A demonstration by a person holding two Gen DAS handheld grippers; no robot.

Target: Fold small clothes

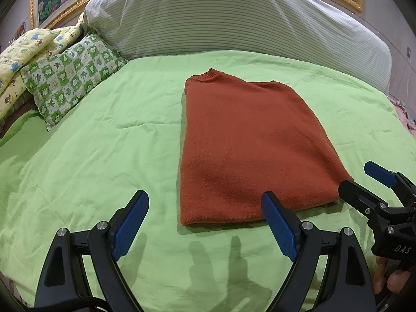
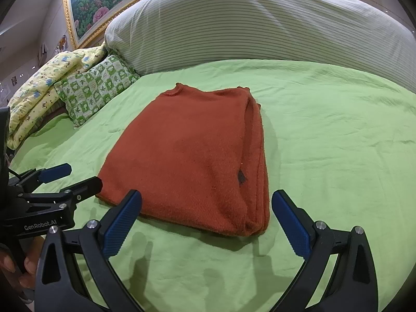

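A rust-orange knit sweater lies folded into a long rectangle on the green bedsheet, collar at the far end. It also shows in the right wrist view, with stacked folded layers along its right edge. My left gripper is open and empty, just before the sweater's near-left corner. My right gripper is open and empty, just before the near edge. The right gripper shows in the left wrist view at the sweater's near-right corner. The left gripper shows in the right wrist view by the near-left corner.
A large striped grey pillow lies across the head of the bed. A green checked pillow and a yellow patterned quilt sit at the far left. A gold-framed picture hangs behind.
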